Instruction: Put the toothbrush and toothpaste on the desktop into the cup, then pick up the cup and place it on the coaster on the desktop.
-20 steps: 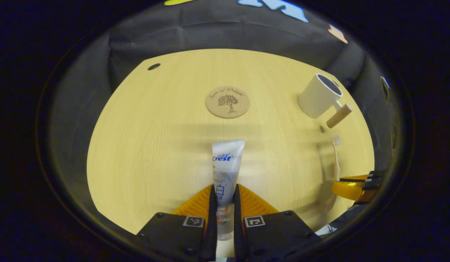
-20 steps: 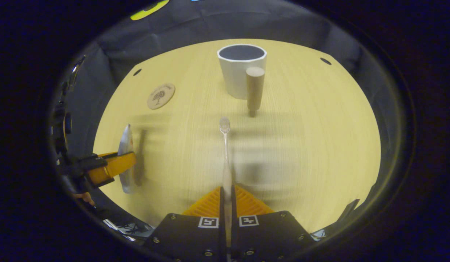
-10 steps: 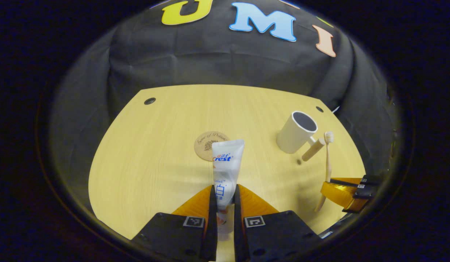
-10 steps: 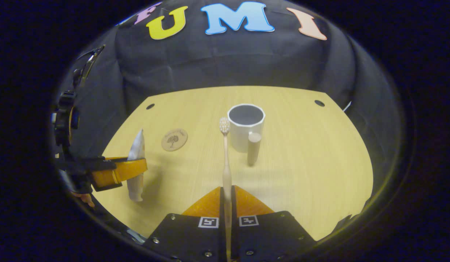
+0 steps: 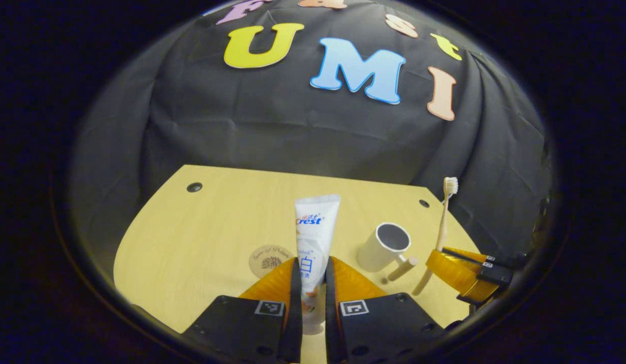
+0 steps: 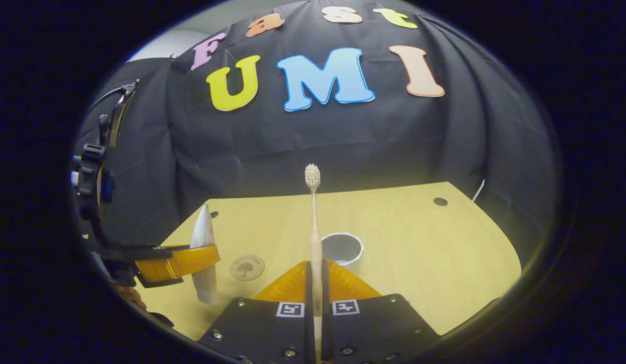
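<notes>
The left gripper (image 5: 310, 283) is clamping the toothpaste (image 5: 315, 237), the right gripper (image 6: 316, 288) the toothbrush (image 6: 313, 222); carrying both above the cup (image 5: 384, 246), lower each 1 upright inside its rim

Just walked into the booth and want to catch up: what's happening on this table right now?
A person is holding two tongs. The left tongs are shut on a white toothpaste tube, and the right tongs on a slim beige toothbrush, bristles up. Both items are off the pale wooden desktop. The white cup with a wooden handle stands empty, beside the round cork coaster.
</notes>
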Tool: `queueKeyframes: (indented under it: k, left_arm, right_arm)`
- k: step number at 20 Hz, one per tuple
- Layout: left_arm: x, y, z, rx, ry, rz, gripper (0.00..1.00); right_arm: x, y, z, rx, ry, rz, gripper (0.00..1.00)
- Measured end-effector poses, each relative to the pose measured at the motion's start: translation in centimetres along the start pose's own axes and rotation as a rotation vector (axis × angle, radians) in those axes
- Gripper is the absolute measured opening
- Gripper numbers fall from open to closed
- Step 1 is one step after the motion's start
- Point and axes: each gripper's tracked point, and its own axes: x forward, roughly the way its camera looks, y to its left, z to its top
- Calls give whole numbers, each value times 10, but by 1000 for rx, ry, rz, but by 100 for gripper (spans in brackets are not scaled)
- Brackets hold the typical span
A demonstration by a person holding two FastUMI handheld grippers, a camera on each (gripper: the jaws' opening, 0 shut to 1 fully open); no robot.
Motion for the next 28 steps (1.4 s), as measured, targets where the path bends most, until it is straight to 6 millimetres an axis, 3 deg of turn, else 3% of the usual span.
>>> queueKeyframes:
  k: [7,11,15,19,24,28]
  left_arm:
    - [-6,-14,50,-23,-154,-40,25]
    - [-5,-11,63,-30,-183,-43,25]
    - [-3,-7,64,-24,-184,-37,25]
    - [0,-4,60,-35,-170,-32,25]
    - [4,-5,53,-51,-147,-37,25]
    - [9,-11,48,-68,-128,-45,25]
  right_arm:
    - [37,-7,51,-25,-169,-26,5]
    - [65,-14,68,-38,-230,-43,5]
    - [100,-25,49,-50,-175,-63,5]
    - [116,-28,28,-95,-115,-77,5]
    - [122,-34,6,-129,-53,-90,5]
    - [114,-39,-1,-127,-22,-100,10]
